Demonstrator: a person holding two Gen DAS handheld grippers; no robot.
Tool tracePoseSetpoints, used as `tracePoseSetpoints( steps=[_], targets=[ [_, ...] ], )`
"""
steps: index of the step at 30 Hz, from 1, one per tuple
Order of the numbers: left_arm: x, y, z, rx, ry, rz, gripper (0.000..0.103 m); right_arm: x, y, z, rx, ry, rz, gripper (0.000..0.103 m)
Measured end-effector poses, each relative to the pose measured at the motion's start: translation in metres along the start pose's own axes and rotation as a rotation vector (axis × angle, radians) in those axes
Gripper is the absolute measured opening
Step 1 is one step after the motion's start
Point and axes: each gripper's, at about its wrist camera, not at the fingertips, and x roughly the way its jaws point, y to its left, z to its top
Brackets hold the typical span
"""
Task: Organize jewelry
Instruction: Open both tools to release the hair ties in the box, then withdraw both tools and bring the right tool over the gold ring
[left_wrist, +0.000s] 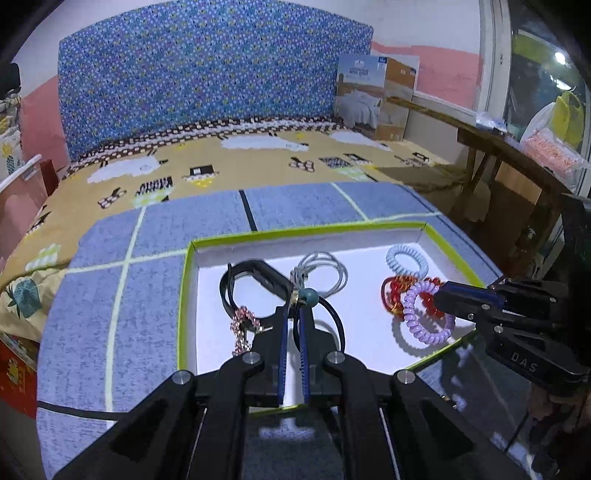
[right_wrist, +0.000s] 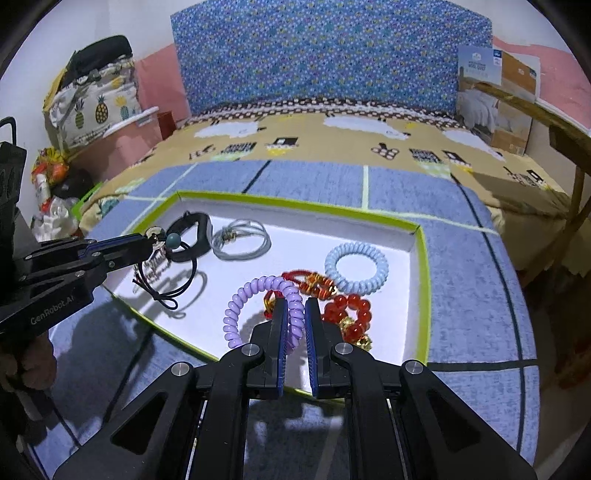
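Note:
A white tray with a green rim (left_wrist: 186, 280) (right_wrist: 423, 258) lies on a blue mat. My left gripper (left_wrist: 293, 308) (right_wrist: 149, 240) is shut on a dark hair tie with a teal bead (left_wrist: 307, 295) (right_wrist: 173, 240), lifted over the tray's left part. My right gripper (right_wrist: 295, 308) (left_wrist: 441, 291) is shut on a purple spiral hair tie (right_wrist: 258, 291) (left_wrist: 424, 317), held above red bead bracelets (right_wrist: 347, 310) (left_wrist: 393, 291). A black band (left_wrist: 258, 275) (right_wrist: 195, 229), a grey hair tie (left_wrist: 325, 269) (right_wrist: 240, 240), a pink beaded piece (left_wrist: 243, 325) and a pale blue spiral tie (left_wrist: 406, 258) (right_wrist: 356, 267) lie in the tray.
The blue mat (left_wrist: 110, 295) (right_wrist: 476, 295) lies on a yellow patterned bedsheet (left_wrist: 258, 155). A blue patterned headboard (right_wrist: 332, 51) stands behind. A cardboard box (left_wrist: 373, 96) sits at the back right. A wooden bench (left_wrist: 509, 155) stands to the right.

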Motion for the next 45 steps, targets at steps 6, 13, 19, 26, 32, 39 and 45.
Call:
tracePoseSetpoints(
  steps=[6,13,19,26,32,39,45],
  targets=[
    [0.010,0.000,-0.005,0.007,0.037,0.003,0.006,0.011,0.002,-0.002,-0.014,0.044,0.009,0.009],
    [0.017,0.001,-0.007,0.003,0.067,-0.003,0.007,0.014,0.002,-0.003,-0.019,0.068,0.011,0.010],
    [0.017,-0.001,-0.009,0.012,0.074,-0.001,0.007,0.012,0.003,-0.004,-0.027,0.066,-0.005,0.014],
    [-0.008,0.001,-0.013,-0.009,0.025,-0.004,0.008,-0.011,0.008,-0.009,-0.021,0.021,0.012,0.019],
    [-0.040,-0.003,-0.025,-0.005,-0.030,0.005,0.008,-0.043,0.013,-0.024,0.002,-0.030,0.035,0.021],
    [-0.076,-0.007,-0.048,-0.011,-0.076,0.020,0.008,-0.079,0.020,-0.049,0.018,-0.075,0.031,0.021],
    [-0.104,-0.014,-0.069,-0.008,-0.112,0.038,0.008,-0.104,0.027,-0.070,0.029,-0.110,0.033,0.021]
  ],
)
